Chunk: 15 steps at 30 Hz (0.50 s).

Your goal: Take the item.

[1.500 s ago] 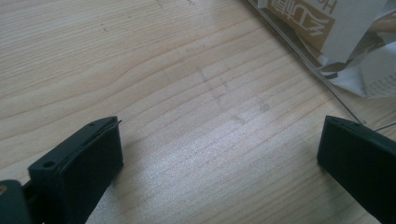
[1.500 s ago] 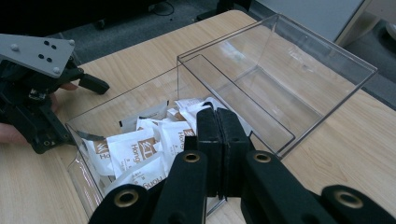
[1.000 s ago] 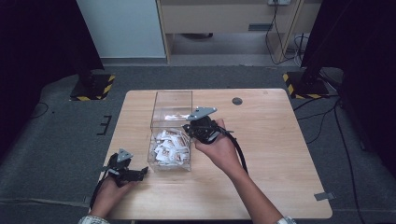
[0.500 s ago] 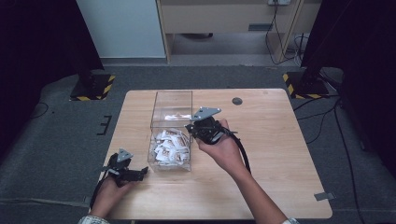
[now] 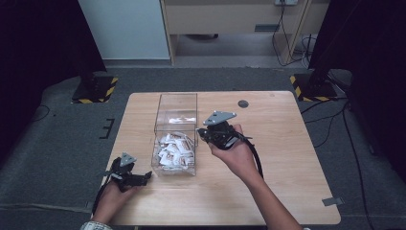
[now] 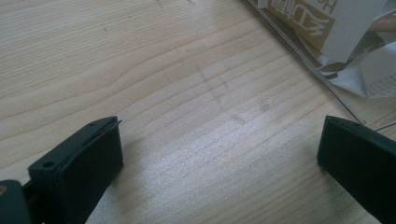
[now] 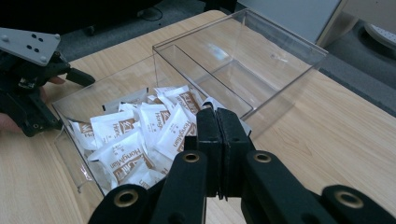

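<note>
Wooden table [image 5: 287, 143], clear box [image 5: 176, 132] w/ sachets [image 5: 174, 151] (near compartment)

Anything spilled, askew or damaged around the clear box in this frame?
Nothing stands out. The white and brown sachets all lie inside the near compartment of the clear plastic two-compartment box, which sits upright on the wooden table.

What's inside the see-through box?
The clear box has two sections. The one nearer the person holds a heap of white packets with brown print. The farther section looks empty. What lies under the heap is covered, and the right gripper, jaws shut, hides a few packets.
</note>
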{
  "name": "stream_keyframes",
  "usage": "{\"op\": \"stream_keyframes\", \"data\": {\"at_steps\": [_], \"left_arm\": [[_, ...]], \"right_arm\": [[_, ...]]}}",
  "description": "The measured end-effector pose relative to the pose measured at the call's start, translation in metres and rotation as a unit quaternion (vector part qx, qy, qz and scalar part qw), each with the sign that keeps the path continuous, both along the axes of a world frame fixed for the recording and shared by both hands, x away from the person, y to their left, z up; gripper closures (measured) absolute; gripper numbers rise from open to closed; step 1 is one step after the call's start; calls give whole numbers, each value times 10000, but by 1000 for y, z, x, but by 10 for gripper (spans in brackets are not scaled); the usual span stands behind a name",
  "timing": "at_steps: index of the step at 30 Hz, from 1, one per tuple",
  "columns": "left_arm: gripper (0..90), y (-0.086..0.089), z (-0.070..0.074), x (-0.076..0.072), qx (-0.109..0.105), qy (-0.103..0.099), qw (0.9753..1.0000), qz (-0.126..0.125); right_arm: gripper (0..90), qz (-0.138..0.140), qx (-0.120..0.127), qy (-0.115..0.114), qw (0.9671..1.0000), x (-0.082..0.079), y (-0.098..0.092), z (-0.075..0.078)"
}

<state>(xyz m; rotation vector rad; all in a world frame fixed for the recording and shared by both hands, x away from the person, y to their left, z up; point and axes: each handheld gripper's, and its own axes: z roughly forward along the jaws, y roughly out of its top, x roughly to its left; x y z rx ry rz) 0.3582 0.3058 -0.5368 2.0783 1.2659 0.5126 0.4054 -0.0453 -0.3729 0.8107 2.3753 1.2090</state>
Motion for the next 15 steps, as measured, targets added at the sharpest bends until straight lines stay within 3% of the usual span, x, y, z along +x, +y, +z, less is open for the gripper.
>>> {"op": "stream_keyframes", "data": {"at_steps": [15], "left_arm": [[0, 0, 0, 0, 1, 0, 10000, 0]], "right_arm": [[890, -234, -59, 76, 9997, 8, -20, -9]]}}
